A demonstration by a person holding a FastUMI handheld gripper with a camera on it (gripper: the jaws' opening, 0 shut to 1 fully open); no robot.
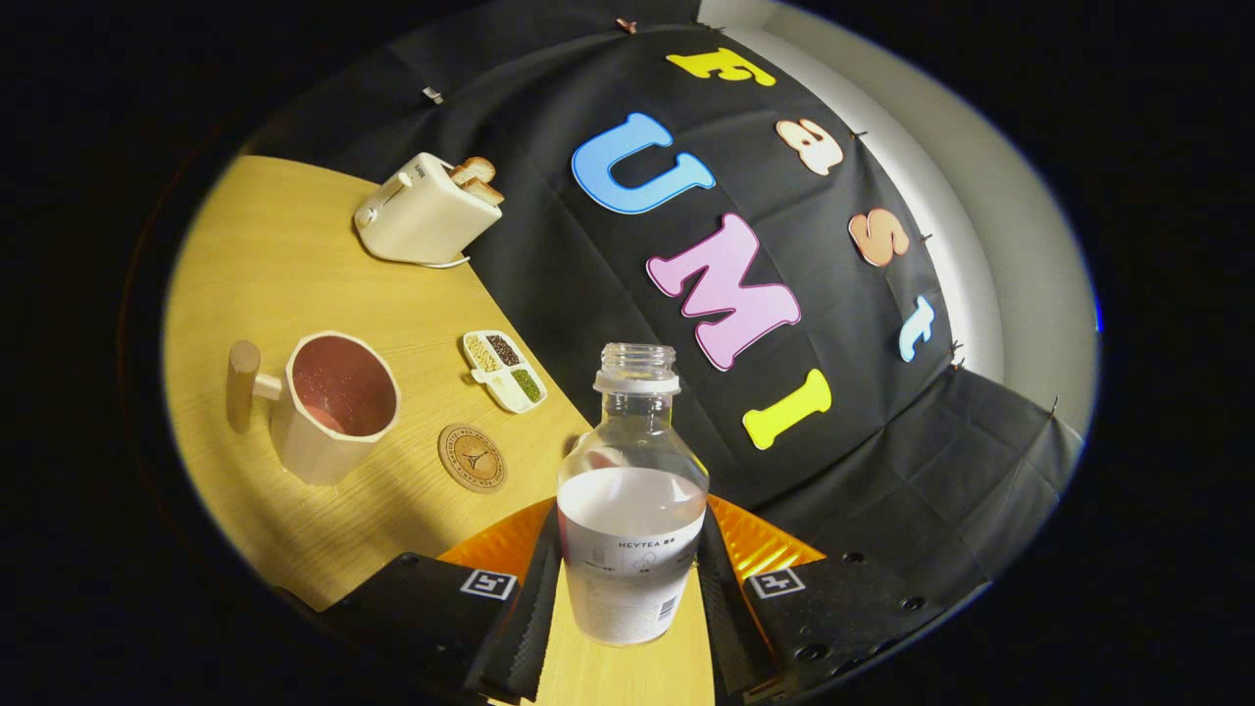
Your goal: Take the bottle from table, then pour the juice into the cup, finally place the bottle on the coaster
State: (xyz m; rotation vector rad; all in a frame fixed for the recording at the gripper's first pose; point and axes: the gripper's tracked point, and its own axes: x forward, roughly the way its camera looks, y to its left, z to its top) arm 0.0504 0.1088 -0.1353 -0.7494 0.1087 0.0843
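The gripper [629,588] squeezes the open bottle [632,500] between both fingers, up off the table [294,255] and well apart from the cup [333,407], so juice might splash out if it tips before reaching the cup.

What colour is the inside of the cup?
Reddish pink inside the cream cup, clearest in the gripper view.
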